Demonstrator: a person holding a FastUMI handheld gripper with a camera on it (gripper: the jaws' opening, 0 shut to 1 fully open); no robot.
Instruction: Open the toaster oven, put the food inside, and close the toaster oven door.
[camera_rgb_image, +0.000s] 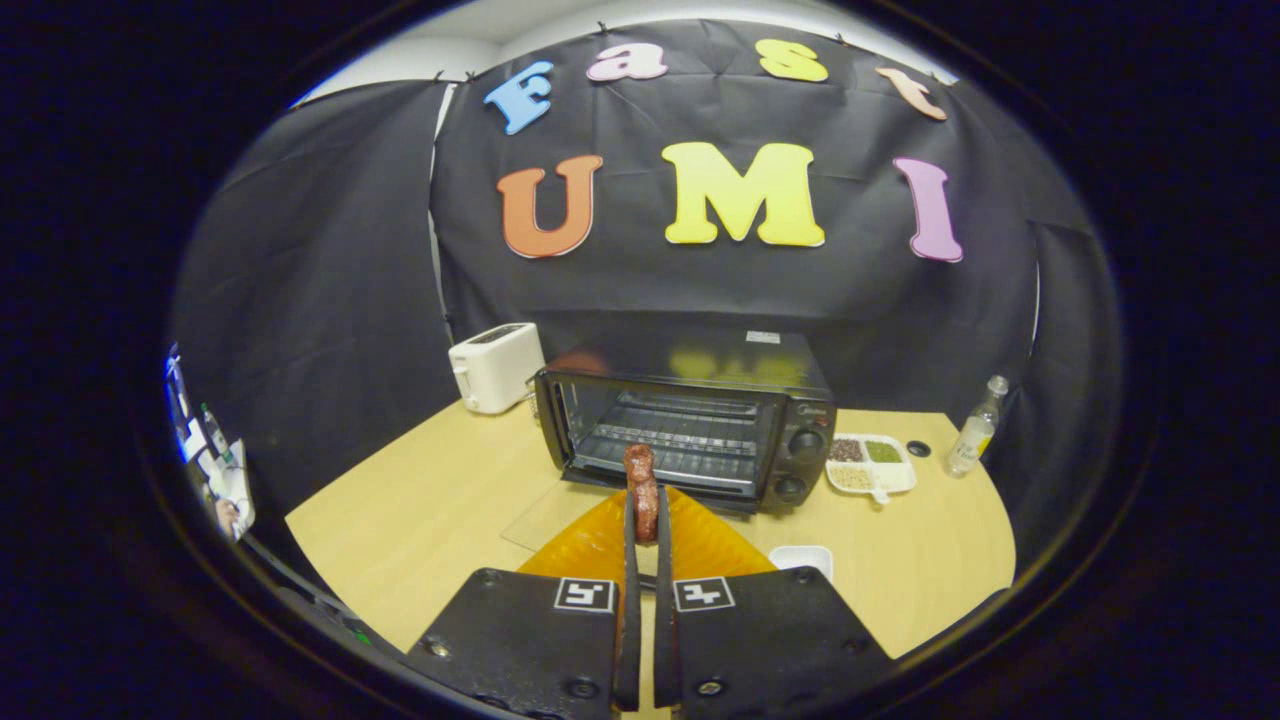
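Observation:
A black toaster oven (700, 425) stands on the wooden table beyond my fingers. Its glass door (560, 515) lies folded down flat toward me, and the wire rack (670, 440) inside shows. My gripper (646, 520) is shut on a brown sausage-like piece of food (642, 485). The food sticks up from between the fingertips, held in the air in front of the oven's opening. An orange ribbed plate (700, 545) lies on the table right under the fingers.
A white toaster (495, 367) stands left of the oven. To the oven's right sit a white divided dish (872, 465) of grains and a clear bottle (976, 428). A small white dish (802, 560) lies beside the orange plate.

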